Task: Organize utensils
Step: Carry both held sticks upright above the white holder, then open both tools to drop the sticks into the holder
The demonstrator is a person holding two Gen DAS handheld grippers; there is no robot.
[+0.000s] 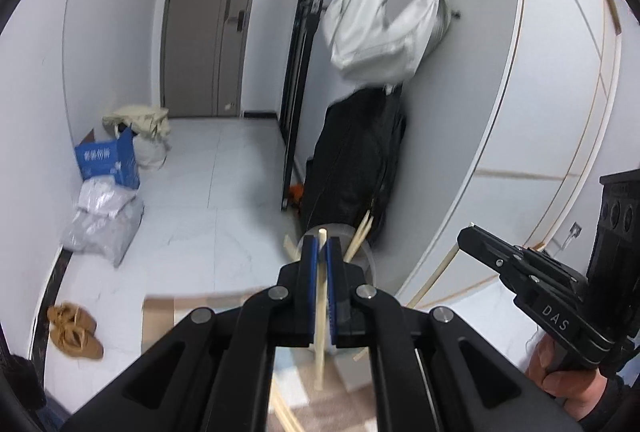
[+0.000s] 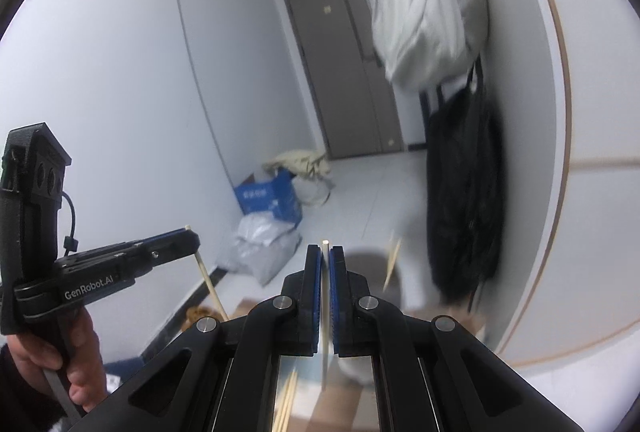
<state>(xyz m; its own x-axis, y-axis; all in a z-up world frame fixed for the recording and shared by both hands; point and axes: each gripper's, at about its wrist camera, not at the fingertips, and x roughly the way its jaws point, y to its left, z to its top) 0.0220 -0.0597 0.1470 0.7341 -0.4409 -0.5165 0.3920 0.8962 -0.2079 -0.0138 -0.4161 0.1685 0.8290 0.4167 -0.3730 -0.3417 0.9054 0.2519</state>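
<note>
Hallway floor (image 1: 224, 192), blue box (image 1: 108, 162), shoes (image 1: 76, 330)

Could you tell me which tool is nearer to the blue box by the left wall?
Left. The left tool, shut on a chopstick, is on the blue box's side; the right tool, gripping another chopstick, sits farther right, nearer the hanging bags.
</note>
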